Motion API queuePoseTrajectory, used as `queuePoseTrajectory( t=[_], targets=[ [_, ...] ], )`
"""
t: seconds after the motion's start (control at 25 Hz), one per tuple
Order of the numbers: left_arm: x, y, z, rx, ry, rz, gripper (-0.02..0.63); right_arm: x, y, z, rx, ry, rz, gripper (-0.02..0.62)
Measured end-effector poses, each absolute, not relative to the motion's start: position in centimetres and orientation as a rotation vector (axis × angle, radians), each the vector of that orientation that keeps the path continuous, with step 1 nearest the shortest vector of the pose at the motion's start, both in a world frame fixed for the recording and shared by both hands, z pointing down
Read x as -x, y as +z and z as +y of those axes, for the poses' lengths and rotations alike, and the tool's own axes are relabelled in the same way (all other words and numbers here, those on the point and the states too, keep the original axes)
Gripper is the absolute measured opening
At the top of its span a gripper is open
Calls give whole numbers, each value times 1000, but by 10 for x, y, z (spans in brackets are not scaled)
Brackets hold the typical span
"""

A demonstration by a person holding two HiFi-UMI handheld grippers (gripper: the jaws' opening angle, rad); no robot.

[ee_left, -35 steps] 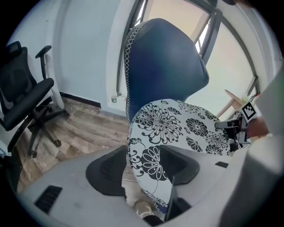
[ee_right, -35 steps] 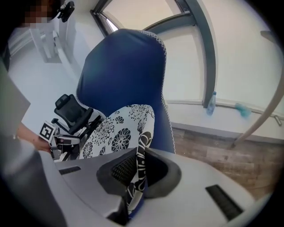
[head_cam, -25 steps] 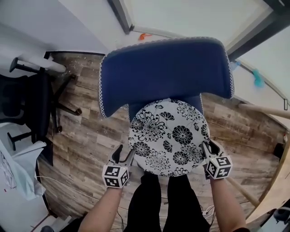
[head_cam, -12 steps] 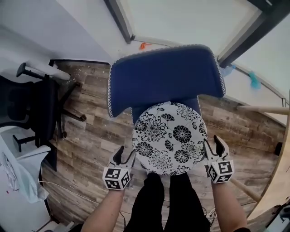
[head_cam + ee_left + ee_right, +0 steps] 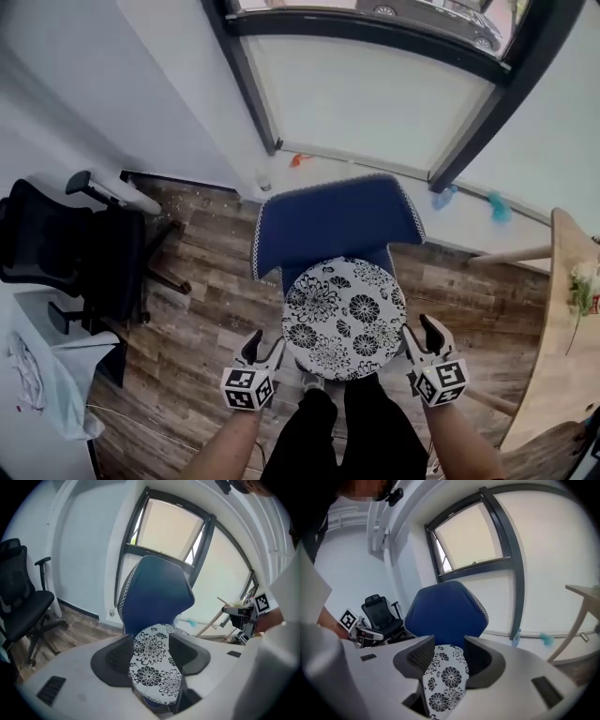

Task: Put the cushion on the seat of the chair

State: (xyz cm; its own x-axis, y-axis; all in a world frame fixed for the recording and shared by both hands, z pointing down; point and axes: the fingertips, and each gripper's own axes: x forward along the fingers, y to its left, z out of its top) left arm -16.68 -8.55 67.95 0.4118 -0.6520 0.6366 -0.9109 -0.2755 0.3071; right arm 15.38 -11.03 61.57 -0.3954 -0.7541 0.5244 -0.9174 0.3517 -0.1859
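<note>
The round white cushion with black flowers lies on the seat of the blue chair. My left gripper hovers off the cushion's left front edge, open, touching nothing. My right gripper hovers at its right edge; its jaws have just been opening and stand open with nothing pinched. In the left gripper view the cushion shows past the gap of the left gripper, under the blue backrest. The right gripper view shows the cushion beyond the spread right gripper.
A black office chair stands at the left on the wood floor, with a white cloth in front of it. A wooden table fills the right edge. A dark-framed window lies behind the chair. The person's legs stand just before the seat.
Both grippers have risen away from the cushion, and the chair looks smaller and farther below. The right jaws spread apart at the cushion's edge. The cushion stays on the seat.
</note>
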Motion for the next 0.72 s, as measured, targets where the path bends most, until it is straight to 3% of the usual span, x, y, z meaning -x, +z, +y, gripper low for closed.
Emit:
queuePoseTrajectory(
  t=[0.2,0.4,0.48,0.6,0.72],
  targets=[
    [168,617,-97,-2111,462,-1336,216,-135,557,-109,-1474,683,-2357,171],
    [173,564,-101,-2167,391,-1368,205,-124,492,-109,-1478,617,-2450,66],
    [167,544,-99,-2198,375,-1357,172,-128,471,-110,-1503,615,-2458,51],
    [151,518,-94,-2252,351,-1313,72,-139,441,-109,-1555,634,-2486,41],
    [139,490,-94,-2310,321,-1300,44,-143,416,-108,-1578,614,-2509,38]
  ],
)
